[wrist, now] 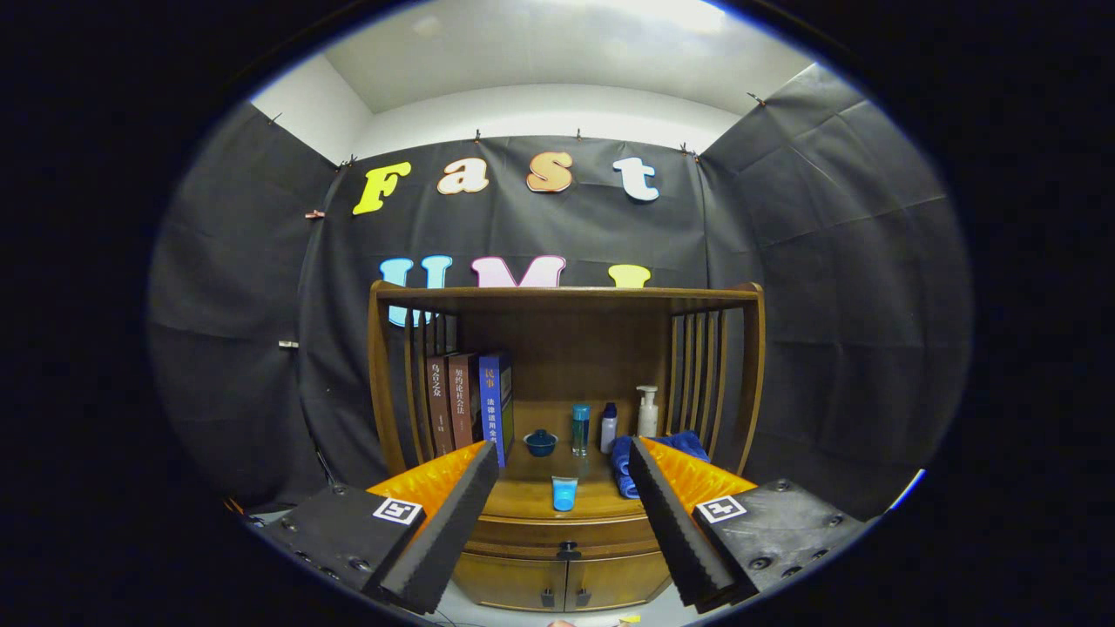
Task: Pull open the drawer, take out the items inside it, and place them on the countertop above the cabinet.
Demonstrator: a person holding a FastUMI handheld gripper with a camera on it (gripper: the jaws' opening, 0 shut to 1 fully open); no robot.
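Note:
A wooden cabinet [566, 348] stands ahead of me against the booth wall. Its drawer [566, 533] sits shut below the countertop [523, 496], with a small dark knob [568, 550] at its middle. My gripper [564, 475] is open, held back from the cabinet, with nothing between its fingers. A small blue tube [564, 493] stands on the countertop's front part, seen between the fingers. What lies inside the drawer is hidden.
On the countertop stand three books [470, 401] at the left, a dark blue bowl [540, 442], a teal bottle [580, 428], a small white bottle [608, 427], a pump bottle [647, 411] and a folded blue towel [623, 466]. Two cupboard doors [566, 582] sit below the drawer.

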